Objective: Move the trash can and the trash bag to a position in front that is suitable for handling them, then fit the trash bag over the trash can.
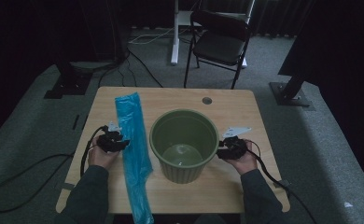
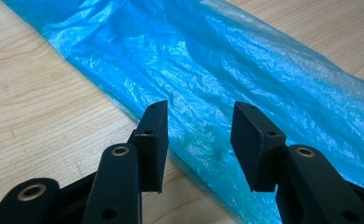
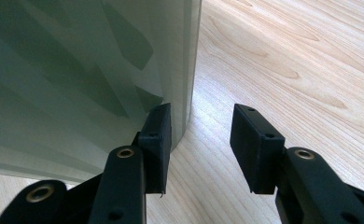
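We are working at the wooden table (image 1: 245, 105), where a green bin (image 1: 184, 144) is standing upright and empty in the middle and a blue plastic bag (image 1: 134, 140) is lying flat in a long strip just to its left, its near end hanging over the table edge. We are holding the left gripper (image 2: 199, 135) low over the bag's near edge with its jaws apart, the film lying under the gap and not pinched. We are keeping the right gripper (image 3: 199, 140) just beside the bin's ribbed wall, jaws likewise apart and gripping nothing. We judge that we are at the pick-up step, before any lining of the bin. Next we are needing to lower the left jaws and nip the thin film without it slipping, while the right steadies the bin
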